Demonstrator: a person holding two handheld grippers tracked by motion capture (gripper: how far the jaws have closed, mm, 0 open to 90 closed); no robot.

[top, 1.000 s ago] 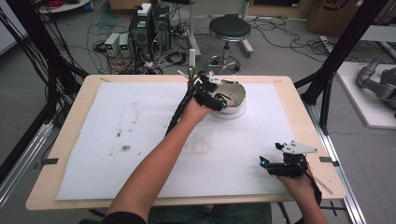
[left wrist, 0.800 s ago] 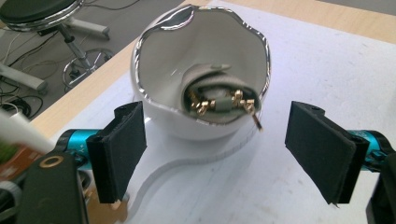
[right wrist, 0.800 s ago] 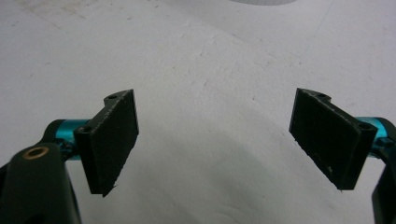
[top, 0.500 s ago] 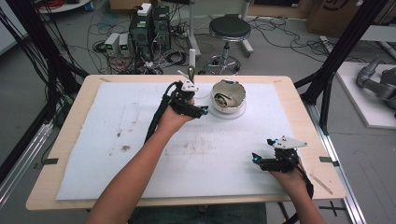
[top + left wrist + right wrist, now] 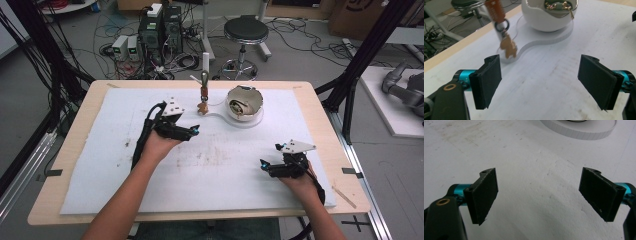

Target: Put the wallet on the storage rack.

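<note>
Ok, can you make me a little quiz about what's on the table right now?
1. True or false: the left hand-held gripper is open.
2. What sits inside the white bowl? A) water B) small greenish and gold bits C) a ball
3. Fill in: the brown keyring charm hangs from an orange ____.

Key: 1 true. 2 B. 3 tag.
</note>
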